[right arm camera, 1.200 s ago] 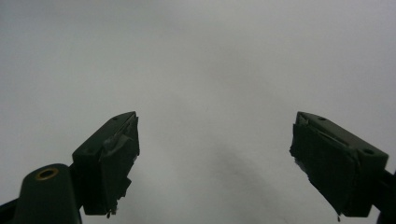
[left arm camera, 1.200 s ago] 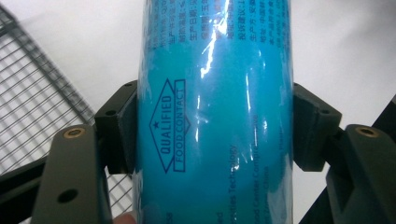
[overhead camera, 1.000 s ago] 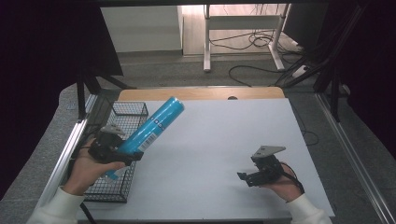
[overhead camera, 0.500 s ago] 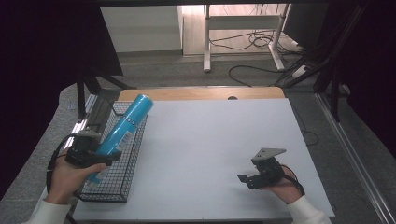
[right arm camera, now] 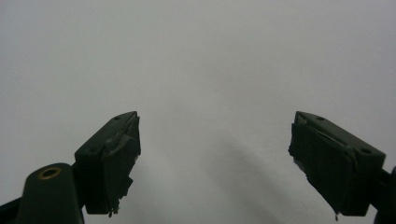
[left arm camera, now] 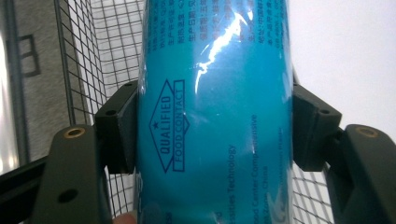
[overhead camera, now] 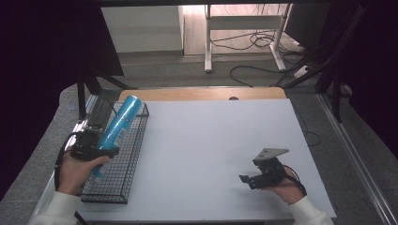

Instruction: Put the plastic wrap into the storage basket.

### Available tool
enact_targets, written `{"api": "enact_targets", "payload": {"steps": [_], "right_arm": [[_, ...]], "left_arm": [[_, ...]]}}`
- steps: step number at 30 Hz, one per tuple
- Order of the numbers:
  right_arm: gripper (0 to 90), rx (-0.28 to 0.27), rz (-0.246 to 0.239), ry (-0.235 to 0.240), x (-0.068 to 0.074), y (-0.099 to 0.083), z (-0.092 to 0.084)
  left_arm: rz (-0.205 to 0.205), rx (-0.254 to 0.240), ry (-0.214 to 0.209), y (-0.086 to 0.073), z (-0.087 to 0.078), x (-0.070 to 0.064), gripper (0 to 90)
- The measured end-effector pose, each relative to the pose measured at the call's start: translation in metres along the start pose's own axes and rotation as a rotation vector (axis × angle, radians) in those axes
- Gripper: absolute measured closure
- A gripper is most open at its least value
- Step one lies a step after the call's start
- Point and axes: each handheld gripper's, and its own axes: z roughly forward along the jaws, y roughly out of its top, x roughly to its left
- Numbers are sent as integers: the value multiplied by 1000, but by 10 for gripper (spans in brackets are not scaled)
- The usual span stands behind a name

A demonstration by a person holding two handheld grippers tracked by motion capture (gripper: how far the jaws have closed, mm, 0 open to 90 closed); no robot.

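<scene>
Clearly your left tongs (overhead camera: 101, 152) clamp the blue tube (overhead camera: 117, 126) low on its body, tilted lengthwise over the wire basket (overhead camera: 126, 159), apparently ready for lowering in. Your right tongs (overhead camera: 251, 180) rest open and empty on the table (overhead camera: 211, 140). Your hand hides the tube's lower end; its label is blurred.

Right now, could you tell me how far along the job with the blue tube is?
Picked up already: the left gripper is shut on the blue tube. In hand: the tube hangs tilted over the wire basket. Left: setting it inside and letting go. The right gripper rests open over the white table.
</scene>
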Motion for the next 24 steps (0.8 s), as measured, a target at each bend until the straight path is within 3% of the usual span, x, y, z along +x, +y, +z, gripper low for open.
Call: {"api": "enact_targets", "payload": {"steps": [3, 10, 16, 24], "right_arm": [[169, 1, 9, -2, -1, -1, -1], [169, 5, 10, -3, -2, -4, -1], [169, 1, -2, 6, -2, -3, 0], [169, 10, -9, 5, -2, -4, 2]], "left_arm": [[-22, 12, 0, 1, 10, 1, 315], [-24, 64, 31, 0, 28, 1, 315], [-38, 88, 43, -2, 36, 1, 314], [-6, 132, 128, -1, 52, -11, 313]]}}
